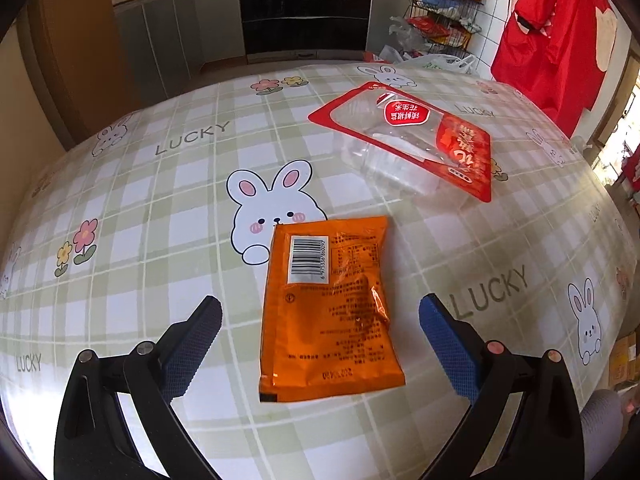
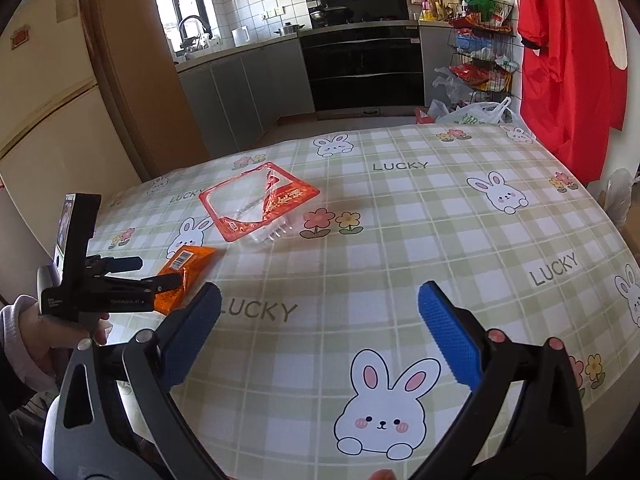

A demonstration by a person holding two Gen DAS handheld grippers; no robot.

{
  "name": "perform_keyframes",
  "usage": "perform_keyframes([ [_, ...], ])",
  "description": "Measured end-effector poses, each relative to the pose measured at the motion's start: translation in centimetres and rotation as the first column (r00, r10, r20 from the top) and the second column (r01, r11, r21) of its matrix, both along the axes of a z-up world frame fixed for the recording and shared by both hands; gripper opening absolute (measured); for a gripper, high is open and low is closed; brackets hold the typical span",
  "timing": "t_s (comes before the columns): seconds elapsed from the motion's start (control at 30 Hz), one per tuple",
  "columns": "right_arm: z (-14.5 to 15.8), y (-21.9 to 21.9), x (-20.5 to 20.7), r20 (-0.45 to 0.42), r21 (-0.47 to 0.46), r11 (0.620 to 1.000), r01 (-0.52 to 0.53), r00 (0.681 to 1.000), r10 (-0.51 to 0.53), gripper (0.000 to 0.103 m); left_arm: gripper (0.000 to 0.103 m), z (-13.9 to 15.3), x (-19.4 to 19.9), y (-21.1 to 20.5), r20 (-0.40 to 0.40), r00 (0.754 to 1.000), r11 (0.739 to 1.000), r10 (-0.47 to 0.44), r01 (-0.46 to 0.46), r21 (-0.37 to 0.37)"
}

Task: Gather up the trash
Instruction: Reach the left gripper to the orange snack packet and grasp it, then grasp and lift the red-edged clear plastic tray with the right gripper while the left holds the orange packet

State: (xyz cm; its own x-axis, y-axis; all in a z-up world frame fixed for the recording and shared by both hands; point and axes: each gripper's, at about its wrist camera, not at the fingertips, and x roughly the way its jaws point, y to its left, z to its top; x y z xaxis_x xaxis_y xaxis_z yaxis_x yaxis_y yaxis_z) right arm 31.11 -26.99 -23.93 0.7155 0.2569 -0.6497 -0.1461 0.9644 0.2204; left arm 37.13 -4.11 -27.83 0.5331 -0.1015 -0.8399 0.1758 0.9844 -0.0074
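An orange snack packet [image 1: 330, 308] lies flat on the table, barcode side up, between the spread fingers of my left gripper [image 1: 320, 320], which is open just above it. Farther back to the right lies a clear plastic tray with a red-edged film lid [image 1: 408, 140]. In the right wrist view the same orange packet [image 2: 184, 270] sits at the left under the left gripper [image 2: 150, 276], and the red-lidded tray [image 2: 256, 204] lies beyond it. My right gripper [image 2: 320, 320] is open over bare tablecloth, holding nothing.
The table [image 2: 400, 240] carries a green checked cloth printed with rabbits and "LUCKY". Beyond its far edge are kitchen cabinets, a black oven [image 2: 364, 68], a wire rack of packets [image 2: 480, 60] and plastic bags. A red garment [image 2: 568, 60] hangs at the right. A fridge [image 2: 44, 120] stands left.
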Motion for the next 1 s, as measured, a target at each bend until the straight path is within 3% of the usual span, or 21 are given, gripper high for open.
perform_keyframes([
  [0.17,-1.0,0.1,1.0,-0.018,-0.014,1.000,0.014,1.000,-0.014,0.097,0.096,-1.3,1.4,0.1,-0.041,0.999,0.999,0.033,-0.033,-0.001],
  [0.27,-1.3,0.4,1.8,-0.040,-0.015,1.000,-0.002,0.999,0.002,0.097,0.074,-1.7,1.6,0.1,-0.053,0.998,1.000,0.022,-0.022,0.001],
  [0.33,-1.4,0.5,2.7,-0.063,-0.009,1.000,-0.012,0.998,0.012,0.097,0.061,-1.3,1.3,0.5,-0.020,0.999,0.999,0.041,-0.041,0.012],
  [0.43,-0.7,-0.1,3.8,-0.019,-0.002,1.000,0.020,1.000,-0.020,0.097,0.040,-0.4,0.8,1.4,0.013,0.999,0.999,0.035,-0.035,-0.012],
  [0.5,-0.4,-0.6,5.3,-0.011,0.021,0.999,0.037,0.999,-0.036,0.096,0.037,0.0,0.4,2.4,0.015,0.998,0.996,0.054,-0.053,-0.066],
  [0.6,-0.6,-1.0,8.1,-0.042,0.088,0.996,0.029,0.999,-0.025,0.082,0.033,1.1,-1.0,4.3,0.064,0.994,0.986,0.094,-0.084,-0.141],
  [0.77,-2.3,0.0,12.6,-0.099,0.145,0.989,0.026,0.995,-0.011,0.070,0.031,2.4,-3.8,7.4,0.101,0.976,0.954,0.194,-0.163,-0.252],
  [1.0,-5.1,2.7,17.3,-0.174,0.270,0.962,0.048,0.985,0.000,0.067,0.031,2.6,-7.6,9.9,0.122,0.954,0.935,0.273,-0.233,-0.268],
])
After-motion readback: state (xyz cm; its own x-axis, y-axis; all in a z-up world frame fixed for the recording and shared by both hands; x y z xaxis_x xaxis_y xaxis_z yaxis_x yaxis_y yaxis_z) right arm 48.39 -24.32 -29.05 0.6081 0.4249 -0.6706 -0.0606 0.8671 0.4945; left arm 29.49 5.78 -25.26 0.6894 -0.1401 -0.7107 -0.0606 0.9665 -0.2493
